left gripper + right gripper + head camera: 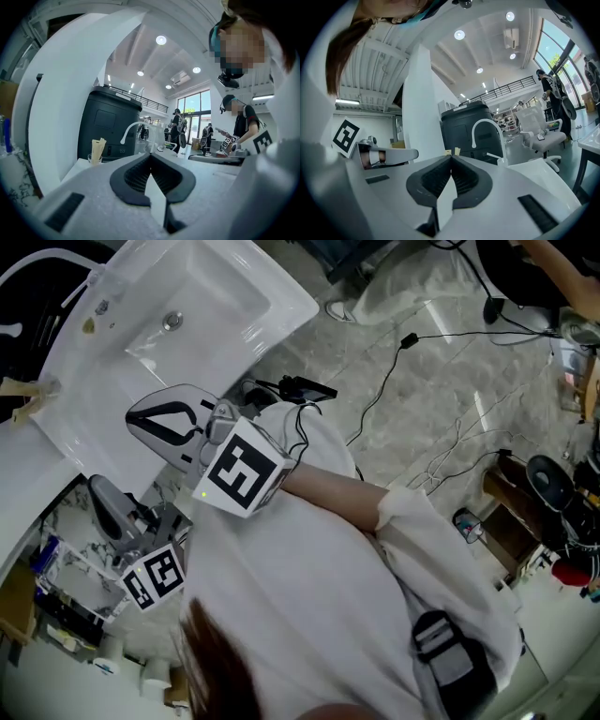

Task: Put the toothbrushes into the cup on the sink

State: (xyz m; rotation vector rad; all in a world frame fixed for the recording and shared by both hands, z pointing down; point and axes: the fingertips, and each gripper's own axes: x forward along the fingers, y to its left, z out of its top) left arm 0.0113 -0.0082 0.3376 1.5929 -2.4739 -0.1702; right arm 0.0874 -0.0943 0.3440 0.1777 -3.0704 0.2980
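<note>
My right hand-held gripper point(451, 158) has its jaws pressed together with nothing between the pads. In the head view it point(136, 418) sits over the front rim of the white sink point(281, 320), pointing in toward the basin. My left hand-held gripper point(151, 155) is closed and empty too, and it point(98, 488) hangs lower, beside the sink's front edge.

From the left gripper view, the clear cup point(95, 159) stands on the sink ledge ahead and off to the left of my jaw line, near the white faucet point(131, 129). Pale toothbrushes point(98, 147) stand in it, long axis upright with a slight lean. From the right gripper view their tips point(449, 152) peek just above my closed jaw tips, so the cup lies almost dead ahead of that hand, but looks smaller and farther off. I judge the left hand the nearer one.

I see no toothbrush lying loose in any view, so the job looks to me finished or close to it.
</note>
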